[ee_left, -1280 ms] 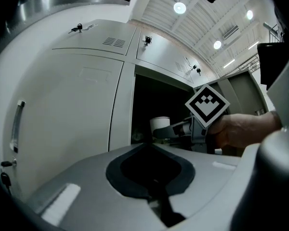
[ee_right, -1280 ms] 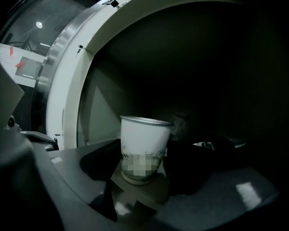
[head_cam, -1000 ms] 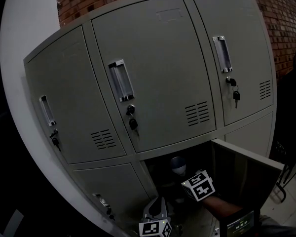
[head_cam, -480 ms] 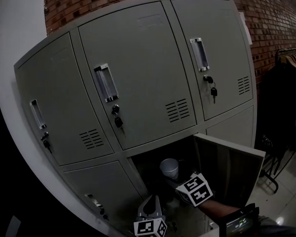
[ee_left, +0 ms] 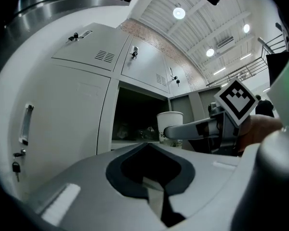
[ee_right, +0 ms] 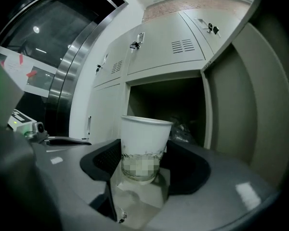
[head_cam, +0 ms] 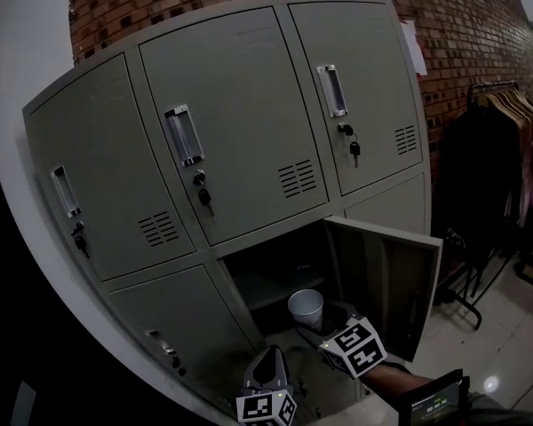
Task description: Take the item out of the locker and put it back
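My right gripper (head_cam: 316, 325) is shut on a white paper cup (head_cam: 306, 307), held upright just in front of the open lower locker compartment (head_cam: 265, 275). In the right gripper view the cup (ee_right: 141, 147) stands between the dark pads (ee_right: 102, 159), its base low in the jaws' recess. The compartment's door (head_cam: 387, 280) is swung open to the right. My left gripper (head_cam: 271, 369) hangs lower, at the bottom edge, with its jaws together and nothing in them. The left gripper view shows the cup (ee_left: 169, 123) and a right gripper finger (ee_left: 190, 129) against the dark opening.
The other locker doors (head_cam: 231, 122) are closed, and keys hang in some of their locks. A brick wall (head_cam: 462, 25) rises behind. A rack of dark clothes (head_cam: 502, 158) stands at the right. A white curved pillar (head_cam: 22, 51) flanks the lockers on the left.
The right gripper has drawn the cup out of the dark compartment toward me. The head view has pulled back and swung, so the open door and clothes rack now show.
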The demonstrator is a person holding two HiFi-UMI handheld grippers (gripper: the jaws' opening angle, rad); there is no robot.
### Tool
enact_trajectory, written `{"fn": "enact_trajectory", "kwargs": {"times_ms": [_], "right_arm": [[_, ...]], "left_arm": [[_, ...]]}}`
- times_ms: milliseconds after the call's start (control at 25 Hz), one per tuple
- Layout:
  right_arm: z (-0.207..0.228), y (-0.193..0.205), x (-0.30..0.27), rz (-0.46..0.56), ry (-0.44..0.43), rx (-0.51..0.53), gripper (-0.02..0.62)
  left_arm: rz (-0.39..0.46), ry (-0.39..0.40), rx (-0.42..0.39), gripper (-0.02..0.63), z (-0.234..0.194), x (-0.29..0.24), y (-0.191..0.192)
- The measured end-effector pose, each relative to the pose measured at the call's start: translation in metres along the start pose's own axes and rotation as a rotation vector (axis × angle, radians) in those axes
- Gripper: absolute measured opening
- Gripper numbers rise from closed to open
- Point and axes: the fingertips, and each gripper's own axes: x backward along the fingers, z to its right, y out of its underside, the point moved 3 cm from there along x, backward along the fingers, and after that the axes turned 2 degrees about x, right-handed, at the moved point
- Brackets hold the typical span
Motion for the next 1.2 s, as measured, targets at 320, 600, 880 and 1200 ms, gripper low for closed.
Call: {"fn": "enact_trajectory", "kwargs": {"times_ms": [320, 600, 880, 1200], "right_arm": [[-0.021, 0.021, 0.051, -0.044, 0.032, -0.019, 0.286], [-0.031, 0.027, 0.094, -0.044, -0.008, -0.011, 0.287], [-0.035, 0.048, 0.16, -0.058, -0.075, -0.016, 0.286], [-0.048, 0.069, 0.223, -0.078, -0.164, -0.034, 0.285]], "left_arm": [[-0.057, 0.022, 0.005, -0.003, 0.021, 0.034, 0.008], [-0.056, -0.016, -0.006, -0.003, 0.05, 0.056, 0.003], [-0.071, -0.097, -0.004, -0.003, 0.098, 0.084, 0.009], [-0.095, -0.177, -0.002, -0.003, 0.153, 0.127, 0.013]]}}
